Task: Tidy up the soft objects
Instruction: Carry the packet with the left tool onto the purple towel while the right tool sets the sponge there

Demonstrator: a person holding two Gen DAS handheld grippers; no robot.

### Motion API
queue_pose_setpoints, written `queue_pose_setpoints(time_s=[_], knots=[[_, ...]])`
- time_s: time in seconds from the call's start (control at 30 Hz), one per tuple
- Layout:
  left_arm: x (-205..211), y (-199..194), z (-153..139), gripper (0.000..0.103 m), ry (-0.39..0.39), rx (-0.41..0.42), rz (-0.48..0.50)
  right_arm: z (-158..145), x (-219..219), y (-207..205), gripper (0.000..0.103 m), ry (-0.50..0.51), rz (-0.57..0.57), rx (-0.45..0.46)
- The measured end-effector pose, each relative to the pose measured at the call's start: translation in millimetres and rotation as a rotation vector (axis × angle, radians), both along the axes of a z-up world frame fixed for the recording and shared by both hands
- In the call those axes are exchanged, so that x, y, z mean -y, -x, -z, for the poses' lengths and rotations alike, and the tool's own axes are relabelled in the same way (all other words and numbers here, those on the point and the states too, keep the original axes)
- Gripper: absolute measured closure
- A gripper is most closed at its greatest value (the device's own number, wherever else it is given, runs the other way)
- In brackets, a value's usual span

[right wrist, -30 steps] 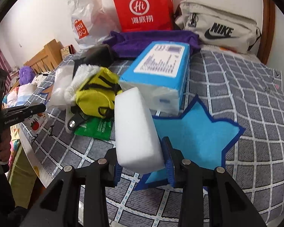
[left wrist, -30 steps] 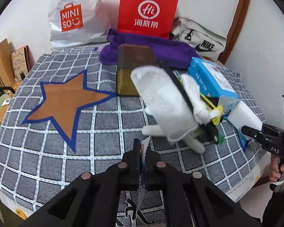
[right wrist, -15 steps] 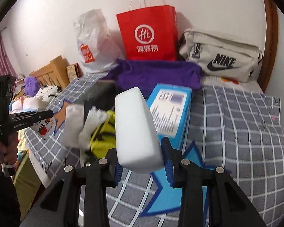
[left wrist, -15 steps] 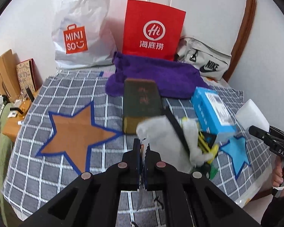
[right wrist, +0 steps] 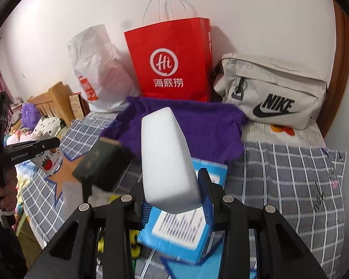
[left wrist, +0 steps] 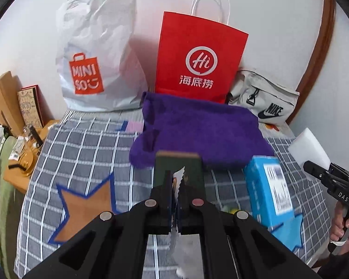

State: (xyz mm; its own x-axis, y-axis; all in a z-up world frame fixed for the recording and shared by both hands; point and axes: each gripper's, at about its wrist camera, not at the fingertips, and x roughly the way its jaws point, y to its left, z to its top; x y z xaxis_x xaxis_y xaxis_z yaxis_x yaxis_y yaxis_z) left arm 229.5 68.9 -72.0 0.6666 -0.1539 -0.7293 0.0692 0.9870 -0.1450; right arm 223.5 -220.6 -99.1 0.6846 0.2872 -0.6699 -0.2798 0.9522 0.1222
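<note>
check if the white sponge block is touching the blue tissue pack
Apart. The left wrist view shows the white sponge block held up in the right gripper, with checked bedspread visible between it and the blue tissue pack.

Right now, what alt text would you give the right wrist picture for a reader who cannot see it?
The right gripper holds a white foam block raised above a grey checked bedspread. Under it lies a blue tissue pack; behind are a purple towel, a red paper bag and a beige Nike bag against the wall.

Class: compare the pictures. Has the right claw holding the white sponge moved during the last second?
Yes. The right claw lifted the white sponge up and away from the blue tissue box, which now sits below it.
</note>
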Motion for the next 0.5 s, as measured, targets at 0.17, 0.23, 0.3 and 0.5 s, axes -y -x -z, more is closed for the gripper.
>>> queue_pose_setpoints(time_s=[0.17, 0.23, 0.3, 0.5], knots=[[4.2, -33.4, -3.2, 0.100, 0.004, 0.008, -0.002, -0.6, -2.3, -35.3, 0.067, -0.001, -0.002, -0.004], [5.6, -46.3, -3.5, 0.100, 0.015, 0.006, 0.003, 0.9, -3.9, -51.0, 0.067, 0.002, -0.005, -0.012], [6.2, -56.4, -3.5, 0.100, 0.022, 0.004, 0.005, 1.7, -4.5, -64.5, 0.067, 0.002, -0.007, -0.016], [10.4, -94.5, 1.6, 0.100, 0.020, -0.016, 0.015, 3.9, -9.0, -105.7, 0.067, 0.024, -0.015, -0.027]])
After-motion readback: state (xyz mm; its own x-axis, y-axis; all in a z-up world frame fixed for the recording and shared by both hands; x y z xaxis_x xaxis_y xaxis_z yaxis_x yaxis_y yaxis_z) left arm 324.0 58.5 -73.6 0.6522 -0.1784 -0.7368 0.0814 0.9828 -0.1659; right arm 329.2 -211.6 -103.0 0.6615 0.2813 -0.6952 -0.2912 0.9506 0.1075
